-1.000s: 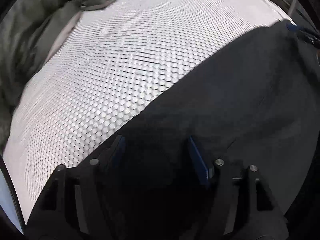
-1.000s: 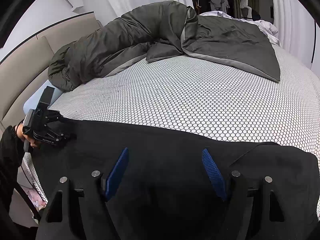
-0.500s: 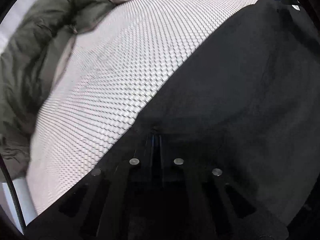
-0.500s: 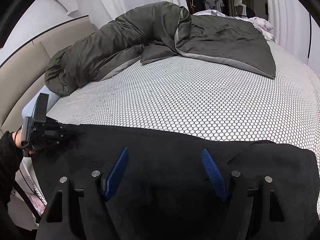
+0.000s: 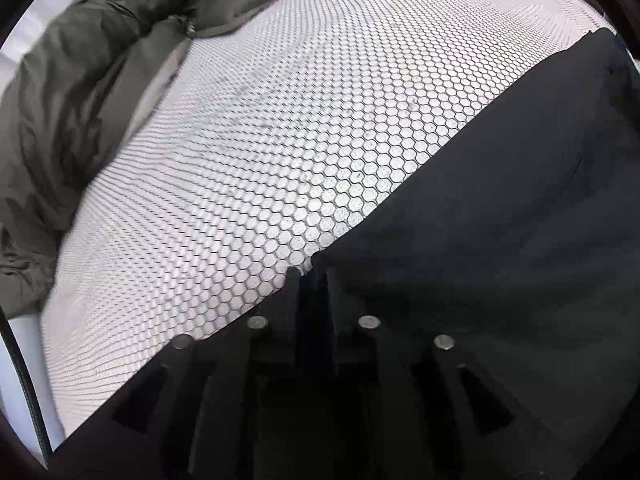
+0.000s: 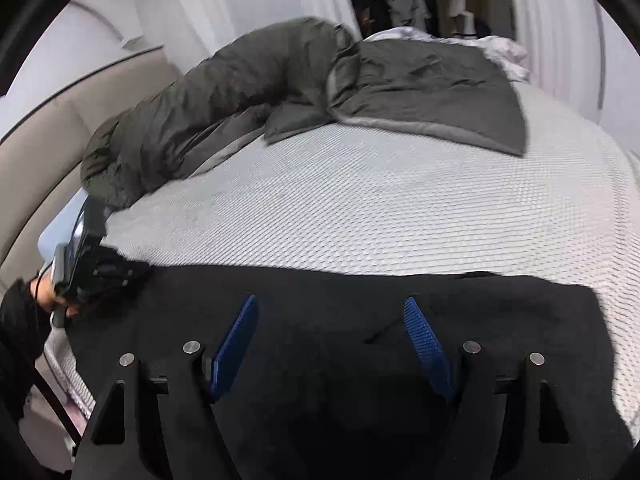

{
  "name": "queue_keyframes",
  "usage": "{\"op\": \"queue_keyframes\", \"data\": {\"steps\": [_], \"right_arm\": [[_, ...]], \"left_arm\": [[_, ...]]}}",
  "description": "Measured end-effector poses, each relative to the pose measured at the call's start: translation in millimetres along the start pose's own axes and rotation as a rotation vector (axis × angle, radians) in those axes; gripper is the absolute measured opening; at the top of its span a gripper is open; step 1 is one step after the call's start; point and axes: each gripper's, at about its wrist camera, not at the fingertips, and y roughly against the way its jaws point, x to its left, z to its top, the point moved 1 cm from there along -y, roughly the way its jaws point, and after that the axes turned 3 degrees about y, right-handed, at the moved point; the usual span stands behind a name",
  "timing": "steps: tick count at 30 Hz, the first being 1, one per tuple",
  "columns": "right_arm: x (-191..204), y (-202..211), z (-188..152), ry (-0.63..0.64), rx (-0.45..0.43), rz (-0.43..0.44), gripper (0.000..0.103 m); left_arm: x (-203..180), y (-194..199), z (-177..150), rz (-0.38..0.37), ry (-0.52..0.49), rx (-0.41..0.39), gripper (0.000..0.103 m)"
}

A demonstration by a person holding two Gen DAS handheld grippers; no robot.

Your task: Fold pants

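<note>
Black pants (image 6: pixel 328 304) lie flat along the near edge of the bed, also filling the lower right of the left wrist view (image 5: pixel 500 220). My left gripper (image 5: pixel 314 280) is shut on the pants' far edge at their left end; it shows in the right wrist view (image 6: pixel 86 280) at the far left, bunching the cloth. My right gripper (image 6: pixel 330 332) is open with blue pads (image 6: pixel 426 344) spread, just above the middle of the pants, holding nothing.
The bed has a white sheet with a hexagon print (image 5: pixel 280 140). A dark green duvet (image 6: pixel 280 92) is heaped along the far side and headboard (image 6: pixel 48 128). White curtains and a dark doorway stand behind the bed.
My left gripper closed from open onto the pants' edge and has pulled it a little. My right gripper stayed open and rose slightly with a tilt.
</note>
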Motion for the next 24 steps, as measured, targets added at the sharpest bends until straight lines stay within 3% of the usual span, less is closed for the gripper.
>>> {"op": "queue_keyframes", "data": {"steps": [5,7,10,12,15,19,21,24], "right_arm": [[-75.1,36.9,3.3,-0.198,-0.094,-0.127,0.082],[-104.7,38.7,0.6,-0.262,-0.090,-0.163,0.082],[-136.5,20.9,-4.9,-0.330,-0.022,-0.190,0.082],[-138.2,8.9,-3.6,-0.314,0.013,-0.182,0.082],[-140.9,-11.3,0.8,-0.271,0.053,-0.254,0.082],[-137.1,-29.8,-3.2,-0.211,0.111,-0.316,0.051],[-128.8,-26.3,0.8,-0.159,0.084,-0.343,0.050],[-127.3,-6.6,13.0,-0.182,-0.029,-0.363,0.049]], "left_arm": [[18.4,32.3,-20.3,-0.046,0.094,-0.052,0.071],[27.1,51.6,-38.0,-0.055,0.155,-0.089,0.082],[42.6,62.4,-63.6,-0.091,0.270,-0.097,0.083],[54.4,56.0,-73.2,-0.101,0.329,-0.096,0.083],[58.1,47.5,-94.3,-0.094,0.373,-0.071,0.083],[64.4,41.0,-109.5,-0.088,0.422,-0.056,0.083],[65.7,41.9,-111.8,-0.077,0.426,-0.056,0.083],[67.9,40.4,-111.8,-0.062,0.419,-0.050,0.083]]}}
